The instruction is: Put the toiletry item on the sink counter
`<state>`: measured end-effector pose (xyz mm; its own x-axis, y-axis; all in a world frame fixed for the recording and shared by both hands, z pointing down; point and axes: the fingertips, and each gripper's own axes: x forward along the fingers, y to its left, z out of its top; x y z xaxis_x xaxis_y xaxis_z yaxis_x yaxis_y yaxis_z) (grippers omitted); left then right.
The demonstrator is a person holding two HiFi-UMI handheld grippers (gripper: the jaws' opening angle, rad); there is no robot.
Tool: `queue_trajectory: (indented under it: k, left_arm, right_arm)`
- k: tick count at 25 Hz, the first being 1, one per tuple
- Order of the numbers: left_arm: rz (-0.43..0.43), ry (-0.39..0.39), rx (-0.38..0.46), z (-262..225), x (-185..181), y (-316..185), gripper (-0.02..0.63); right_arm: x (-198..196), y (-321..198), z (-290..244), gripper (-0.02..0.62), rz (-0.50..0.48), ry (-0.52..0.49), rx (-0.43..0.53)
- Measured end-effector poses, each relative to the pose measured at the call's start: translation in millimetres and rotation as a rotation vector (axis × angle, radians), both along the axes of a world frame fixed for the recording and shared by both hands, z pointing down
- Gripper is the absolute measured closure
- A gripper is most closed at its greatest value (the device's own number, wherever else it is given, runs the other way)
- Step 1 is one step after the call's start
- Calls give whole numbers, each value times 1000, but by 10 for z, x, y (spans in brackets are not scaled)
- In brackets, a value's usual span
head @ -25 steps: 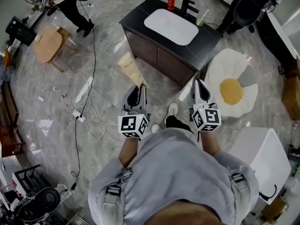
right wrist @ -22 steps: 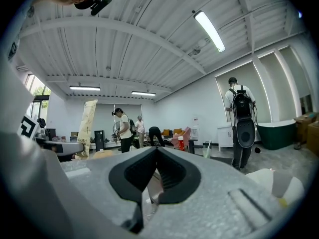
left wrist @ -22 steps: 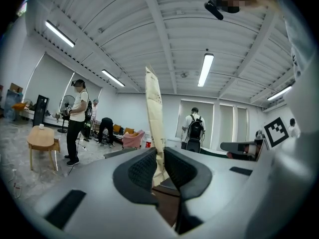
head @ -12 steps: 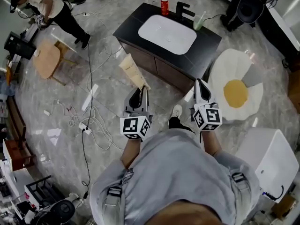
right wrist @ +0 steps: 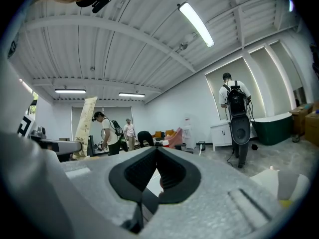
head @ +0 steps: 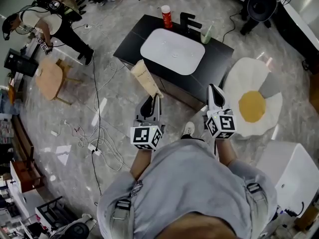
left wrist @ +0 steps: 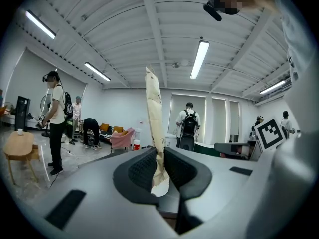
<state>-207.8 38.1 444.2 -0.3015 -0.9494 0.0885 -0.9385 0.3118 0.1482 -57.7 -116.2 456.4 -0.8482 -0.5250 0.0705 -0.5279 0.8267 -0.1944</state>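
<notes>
1. The left gripper [left wrist: 159, 156] pinches the lower end of a cream tube [left wrist: 153, 108] between its ribbed pads. The tube stands up out of the jaws and leans a little.
2. The right gripper [right wrist: 155, 153] has its jaws pressed together at the tips, with nothing between them.
3. In the head view, both grippers point level toward the sink counter [head: 219, 59]. The left gripper [head: 153, 98] is at its near left corner and the right gripper [head: 212, 87] is before its near right part.
4. Compared with a second ago, the sink counter sits lower and closer in the head view. The tube [head: 144, 77] now overlaps the counter's near edge there, where earlier it was clear of it. The grip on the tube is unchanged, and the right jaws are closed as before.
5. The tube is not yet on the sink counter.
6. A white basin [head: 172, 51] is sunk into the sink counter, its pale bottom in plain sight.
7. Along the far edge of the sink counter stand a red bottle [head: 166, 17], a black faucet [head: 188, 21] and a green cup [head: 205, 35]. Something thin sticks up from the cup, too small to name.
8. An egg-shaped rug [head: 251, 106] lies on the floor just right of the sink counter.
</notes>
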Motion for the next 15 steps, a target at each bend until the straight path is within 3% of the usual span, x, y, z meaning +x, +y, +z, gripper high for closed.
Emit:
queue_trajectory:
  k: [15]
  left_arm:
    - [104, -16, -15, 15, -87, -1326, 558]
  right_arm:
    - [-54, -1211, -53, 591, 59, 8, 16]
